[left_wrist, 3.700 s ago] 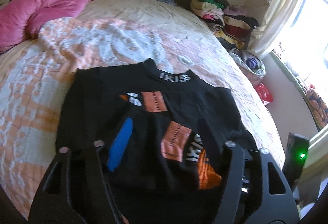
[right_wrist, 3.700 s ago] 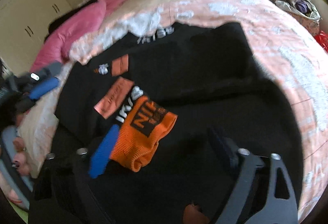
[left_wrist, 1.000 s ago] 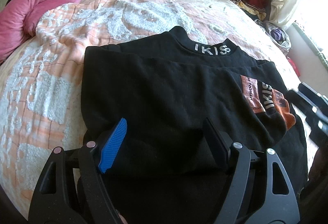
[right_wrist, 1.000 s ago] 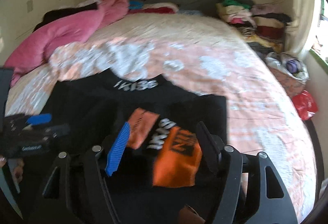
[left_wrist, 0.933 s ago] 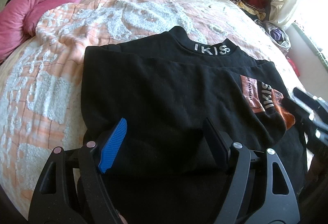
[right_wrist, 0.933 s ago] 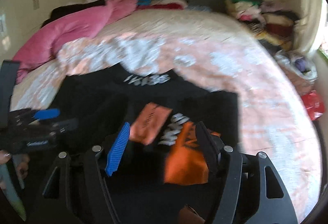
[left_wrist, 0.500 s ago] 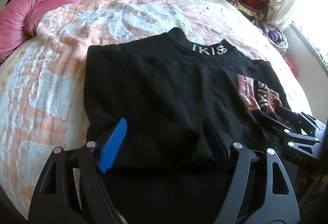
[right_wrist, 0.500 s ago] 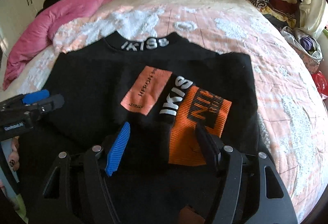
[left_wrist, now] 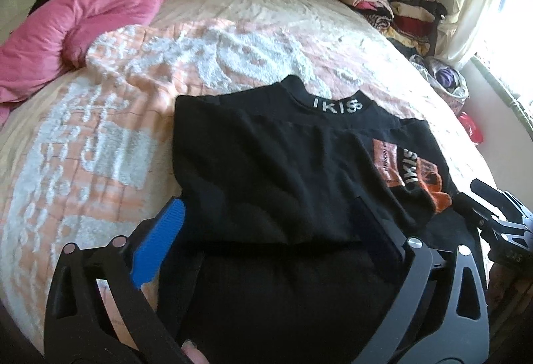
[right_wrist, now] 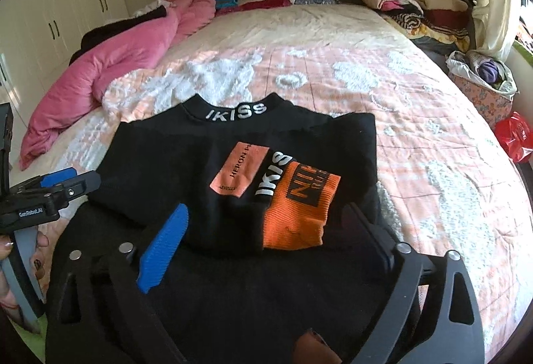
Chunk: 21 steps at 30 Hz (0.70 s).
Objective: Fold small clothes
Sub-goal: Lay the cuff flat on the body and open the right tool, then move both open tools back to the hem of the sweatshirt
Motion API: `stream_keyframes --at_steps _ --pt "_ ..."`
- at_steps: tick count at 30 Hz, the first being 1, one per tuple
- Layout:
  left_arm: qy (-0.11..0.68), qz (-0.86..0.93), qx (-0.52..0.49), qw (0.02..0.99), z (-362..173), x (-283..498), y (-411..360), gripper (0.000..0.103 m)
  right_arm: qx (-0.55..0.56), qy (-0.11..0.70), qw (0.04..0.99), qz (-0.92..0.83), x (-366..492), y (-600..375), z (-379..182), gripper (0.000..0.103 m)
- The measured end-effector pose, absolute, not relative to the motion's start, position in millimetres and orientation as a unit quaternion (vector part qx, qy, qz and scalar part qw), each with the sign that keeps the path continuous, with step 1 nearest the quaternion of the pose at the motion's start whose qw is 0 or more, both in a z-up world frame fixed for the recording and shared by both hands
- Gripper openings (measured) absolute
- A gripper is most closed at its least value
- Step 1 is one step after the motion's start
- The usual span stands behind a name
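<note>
The black sweater (right_wrist: 186,164), soft, limp and probably light, lies flat on the bed (right_wrist: 416,117) with its sleeves folded in, and both the left claw (left_wrist: 266,230) and right claw (right_wrist: 266,230), gaping empty over its hem, should pinch the bottom corners.

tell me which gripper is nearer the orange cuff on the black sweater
Right. The right gripper hovers open just short of the orange cuff; the left gripper sits across the black sweater, by its left edge.
</note>
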State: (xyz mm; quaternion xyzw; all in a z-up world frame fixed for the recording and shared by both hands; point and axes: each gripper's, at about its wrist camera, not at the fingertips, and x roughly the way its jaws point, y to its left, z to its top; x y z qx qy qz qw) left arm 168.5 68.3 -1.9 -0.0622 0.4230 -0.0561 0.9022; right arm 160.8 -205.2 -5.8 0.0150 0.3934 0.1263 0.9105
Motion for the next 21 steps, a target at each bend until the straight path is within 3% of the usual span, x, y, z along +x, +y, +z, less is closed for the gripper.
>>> stream_keyframes --at_steps 21 --pt "0.403 -0.044 -0.058 0.912 26.4 116.0 82.0 0.094 0.034 0.346 0.930 0.117 104.9 -241.9 33.4 0.095"
